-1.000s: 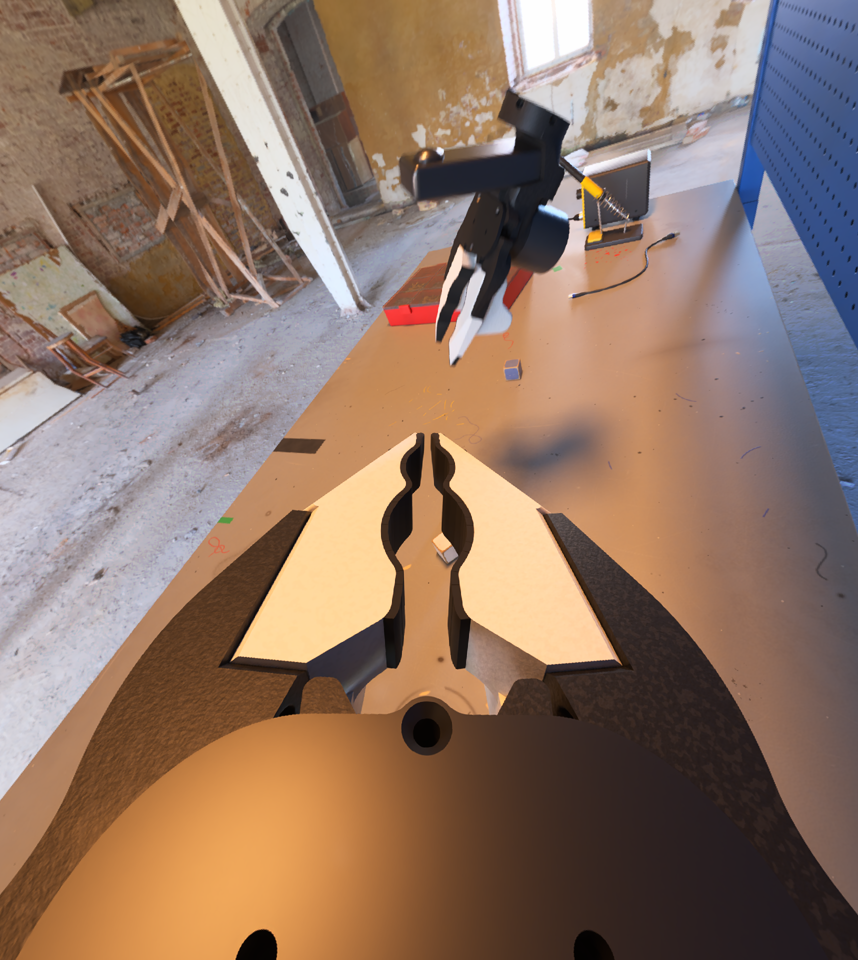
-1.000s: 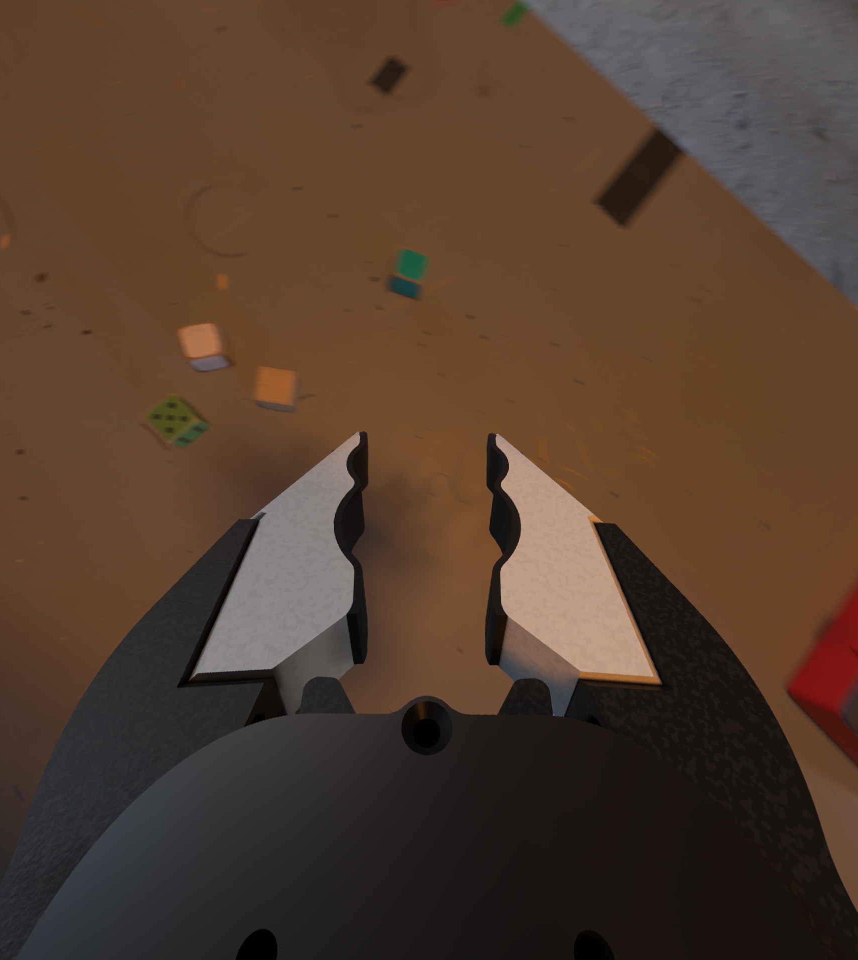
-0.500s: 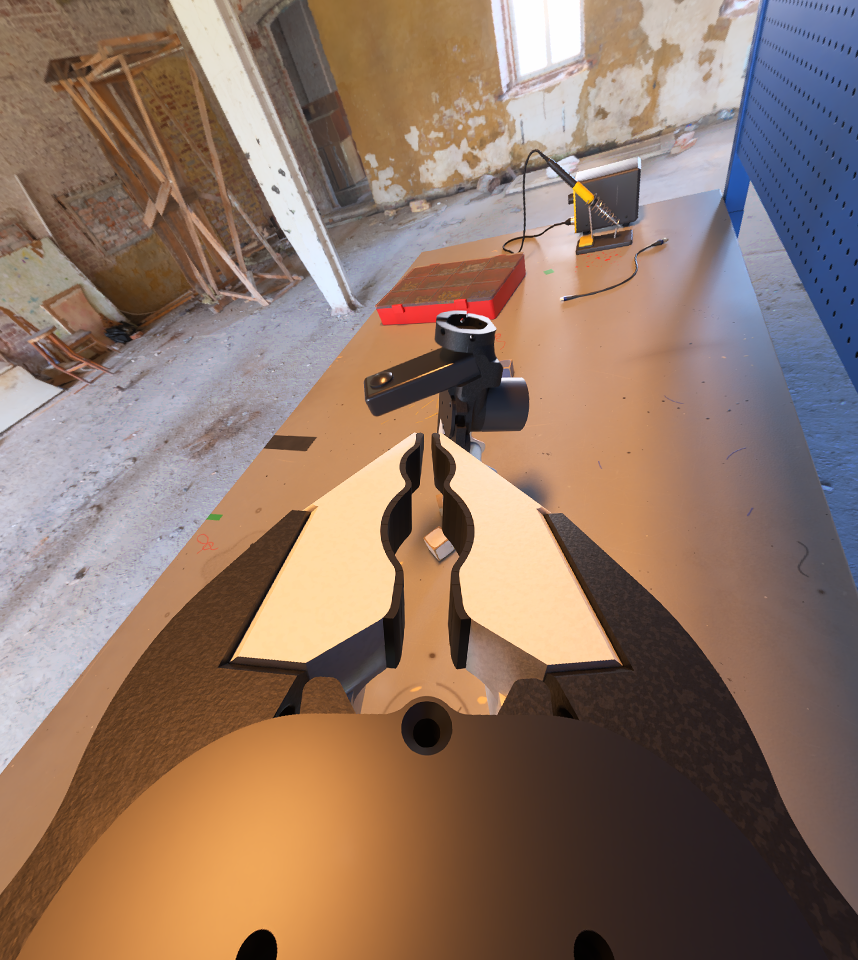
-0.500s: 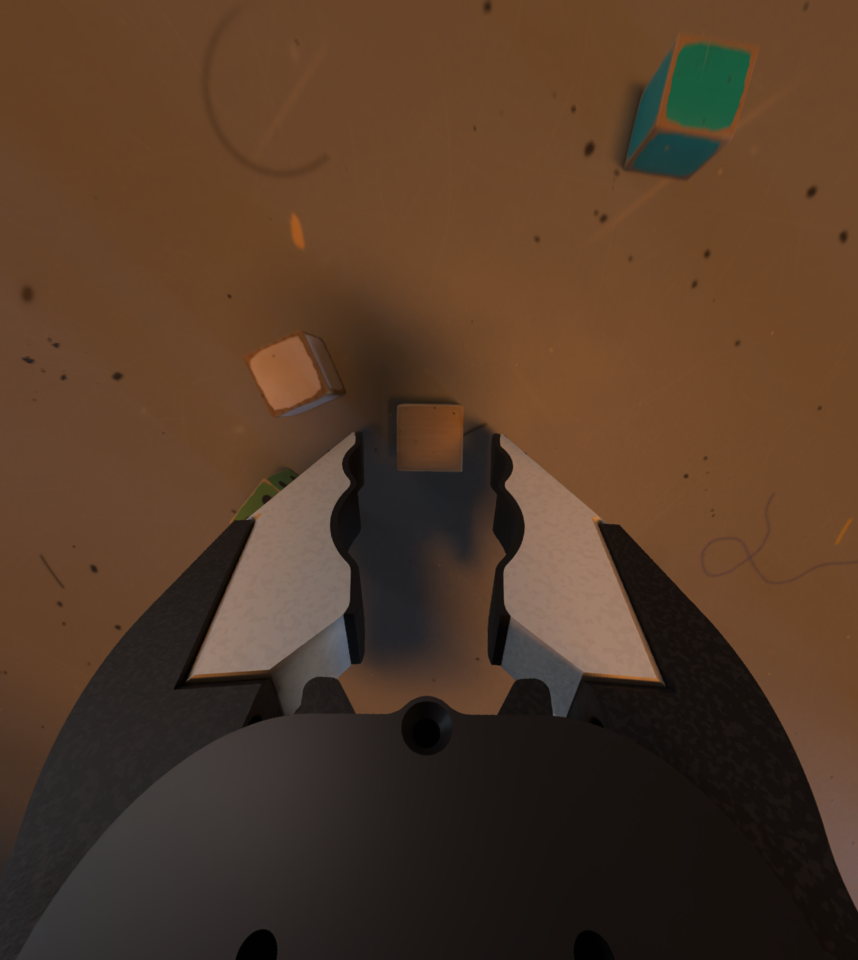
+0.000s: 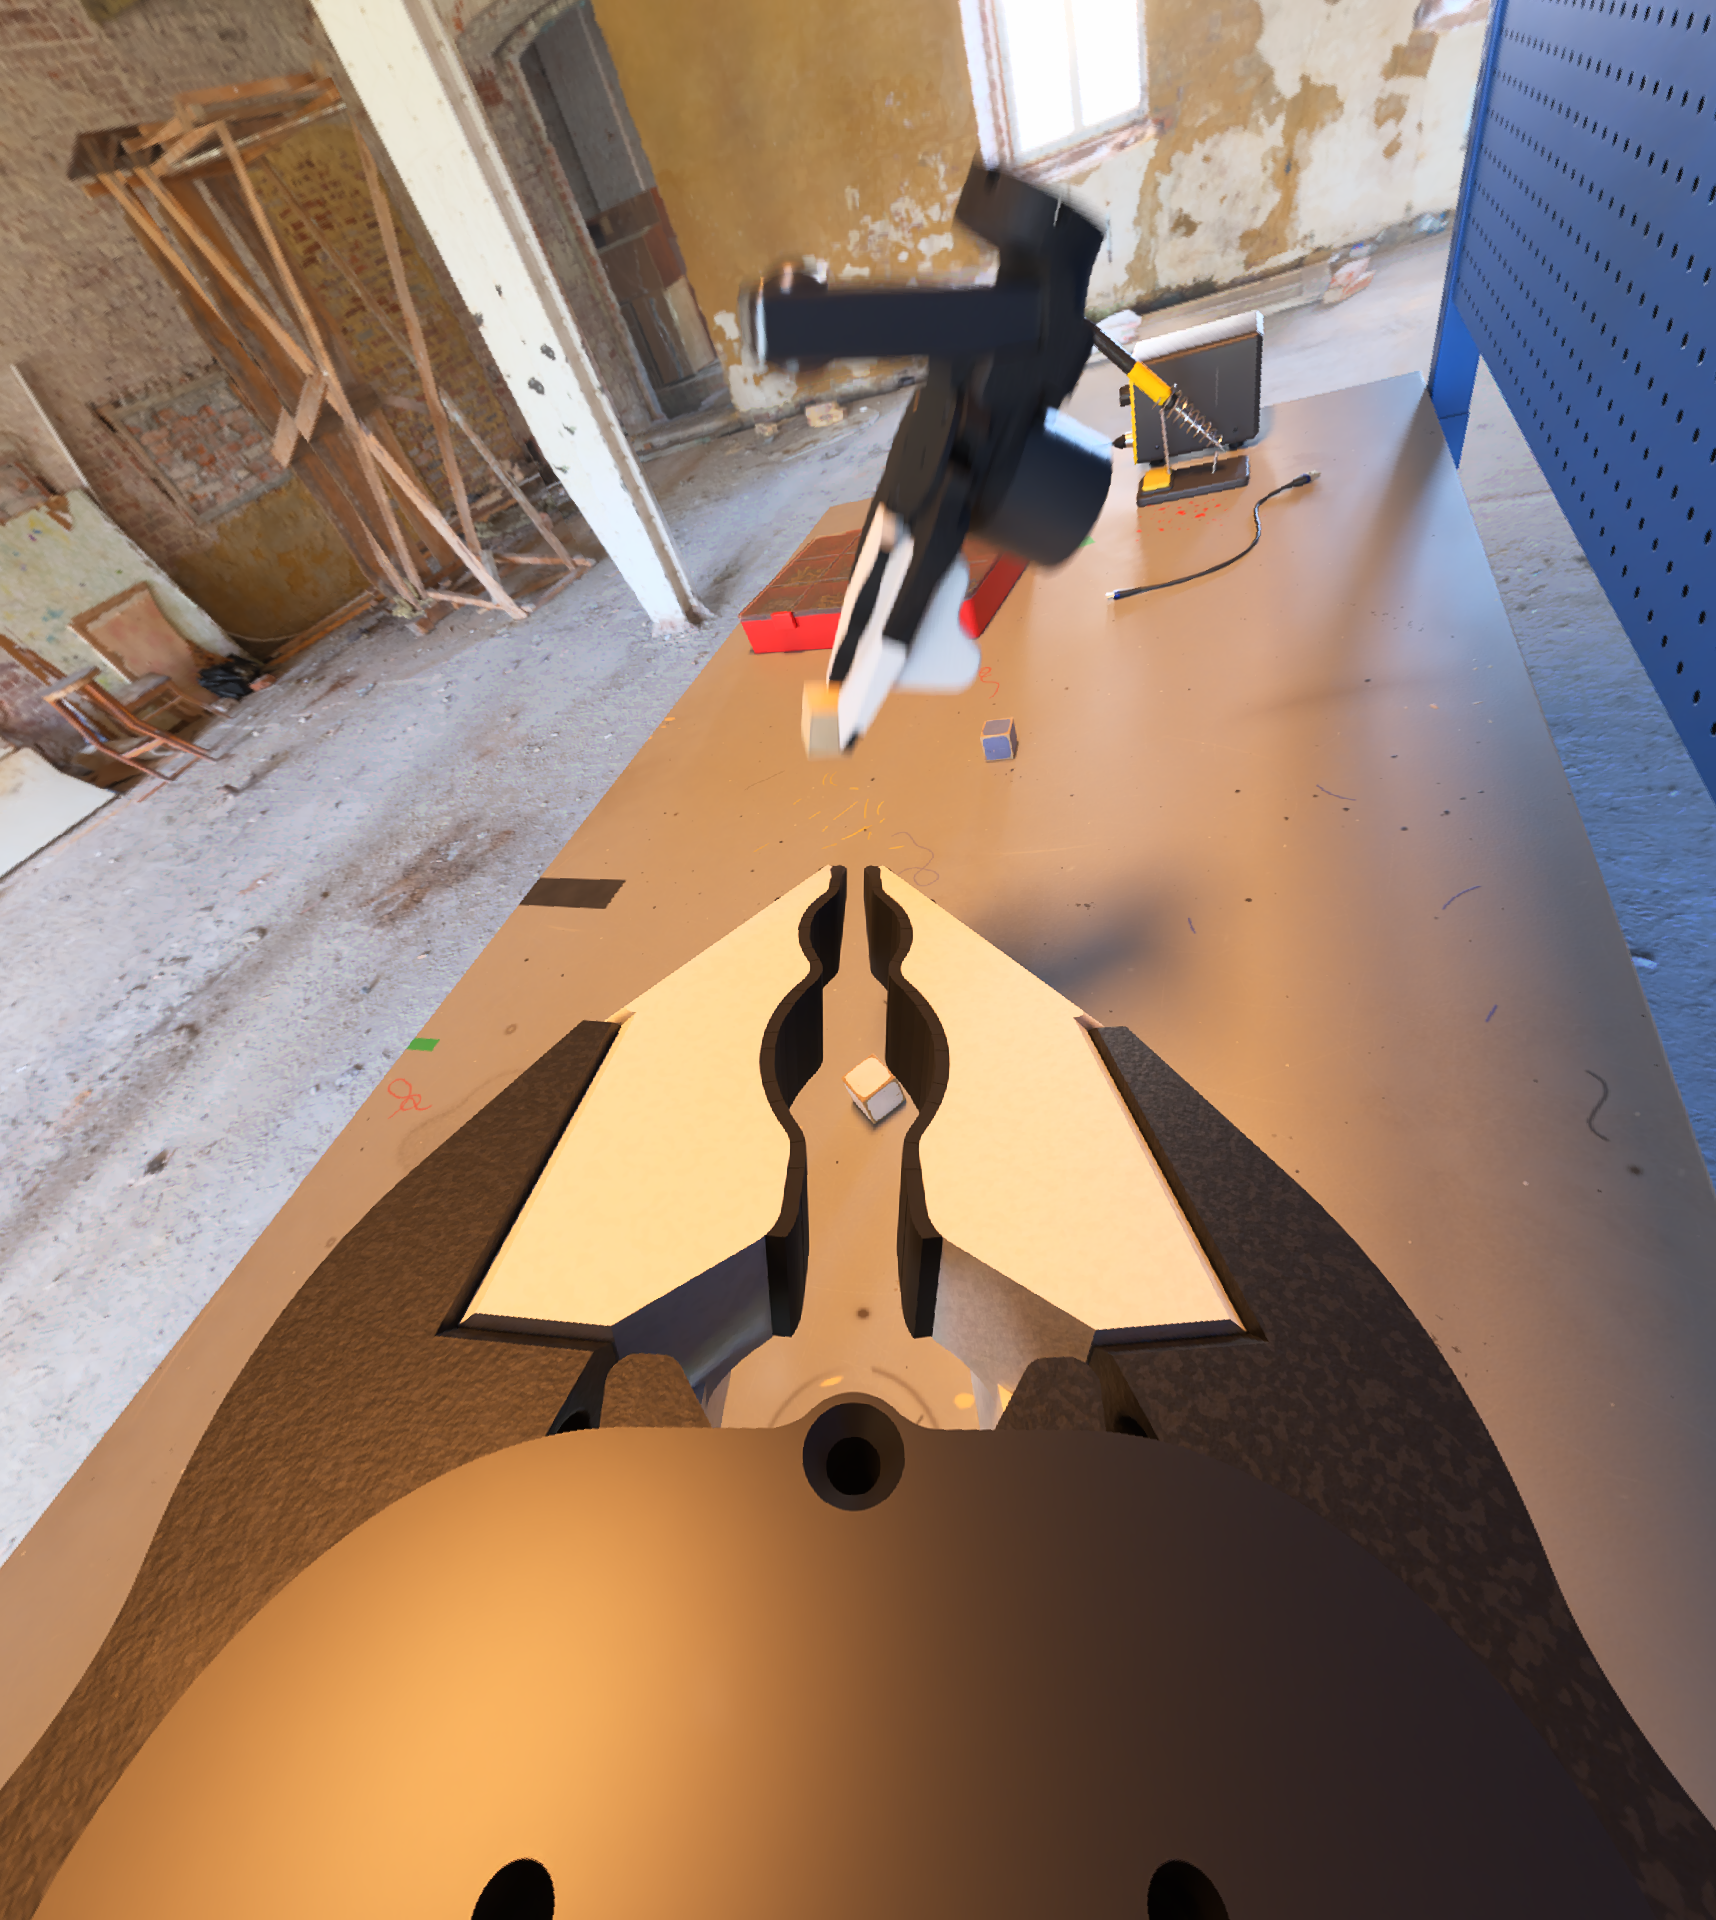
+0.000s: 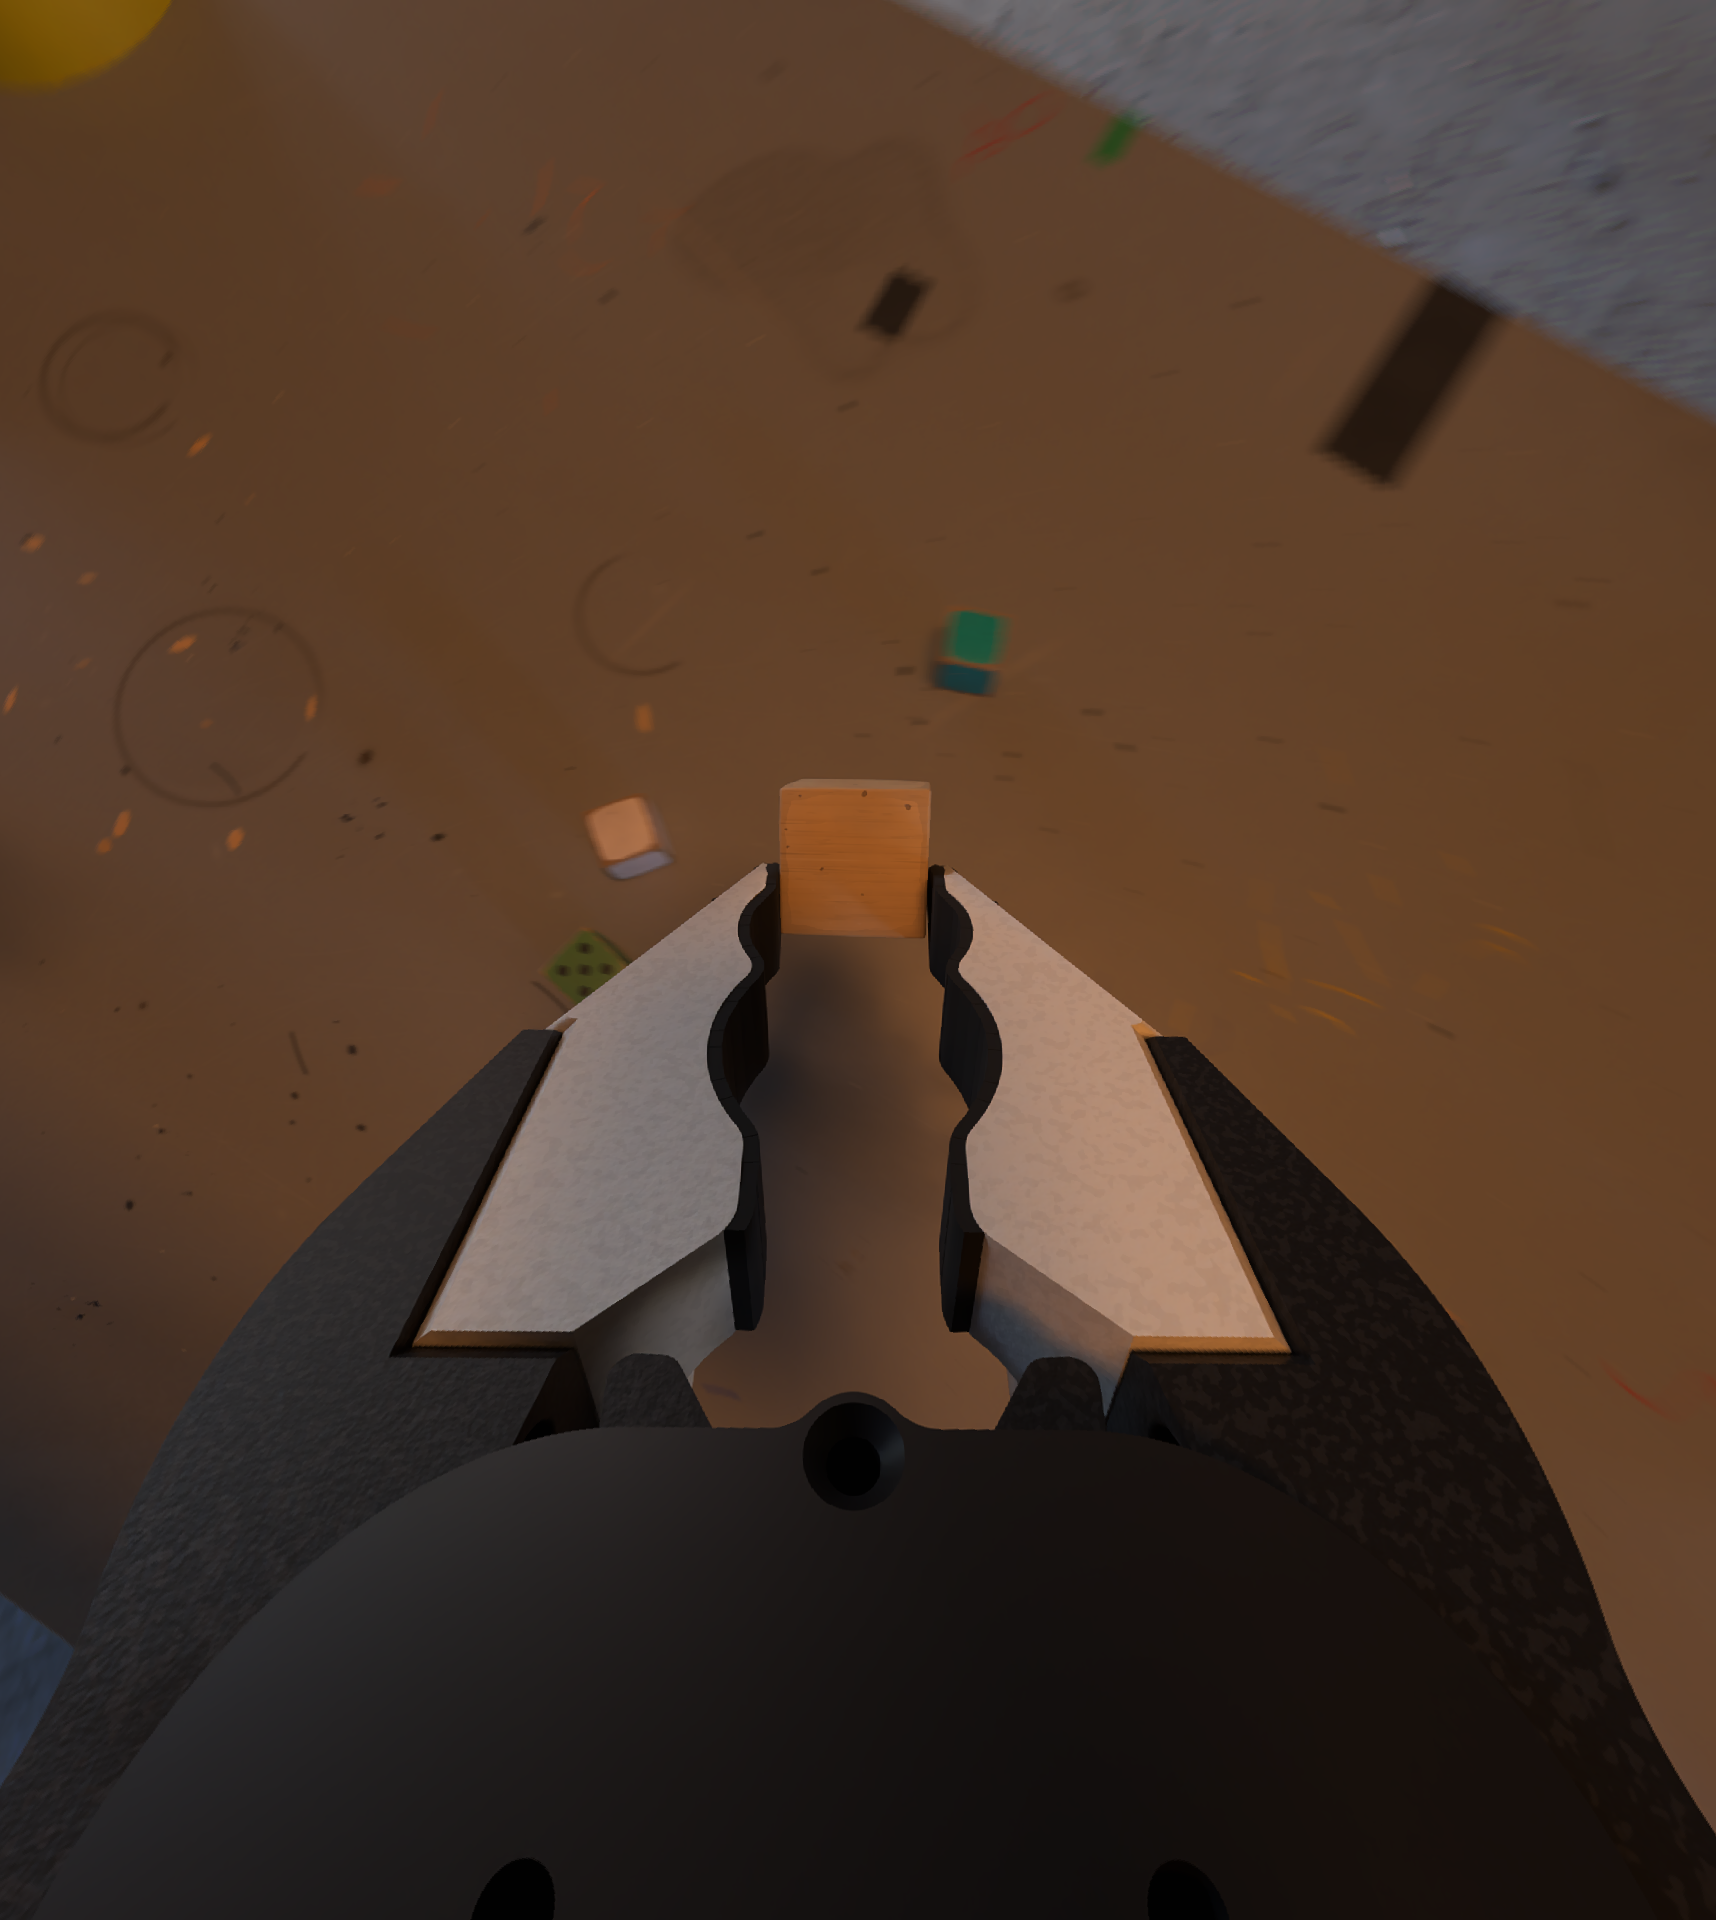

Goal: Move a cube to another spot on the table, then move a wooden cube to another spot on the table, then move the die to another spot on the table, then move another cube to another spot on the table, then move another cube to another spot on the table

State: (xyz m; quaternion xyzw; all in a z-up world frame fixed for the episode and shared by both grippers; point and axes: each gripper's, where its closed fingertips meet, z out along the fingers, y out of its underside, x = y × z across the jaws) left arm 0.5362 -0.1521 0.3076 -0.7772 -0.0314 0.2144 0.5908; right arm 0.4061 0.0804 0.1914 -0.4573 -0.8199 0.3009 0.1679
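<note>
My right gripper point(image 6: 852, 883) is shut on a wooden cube point(image 6: 854, 860) and holds it well above the table. Below it lie a pale cube point(image 6: 628, 834), a green die point(image 6: 584, 961) partly hidden by my left finger, and a green and teal cube point(image 6: 968, 649). In the left wrist view the right gripper point(image 5: 833, 727) hangs in the air, blurred, with the wooden cube point(image 5: 821, 719) at its tips. A blue-grey cube point(image 5: 997, 740) lies beyond it. My left gripper point(image 5: 852, 873) is shut and empty; the pale cube point(image 5: 875, 1089) shows on the table through its gap.
A red tray point(image 5: 792, 613), a soldering station point(image 5: 1197, 405) and a black cable point(image 5: 1207, 551) sit at the far end. A blue pegboard point(image 5: 1643, 416) lines the right side. The table edge point(image 6: 1249, 177) and black tape point(image 6: 1405, 384) are near. A yellow object point(image 6: 33, 31) shows at top left.
My right gripper came down over the wooden cube, shut on it and rose with it. The left gripper has stayed in place.
</note>
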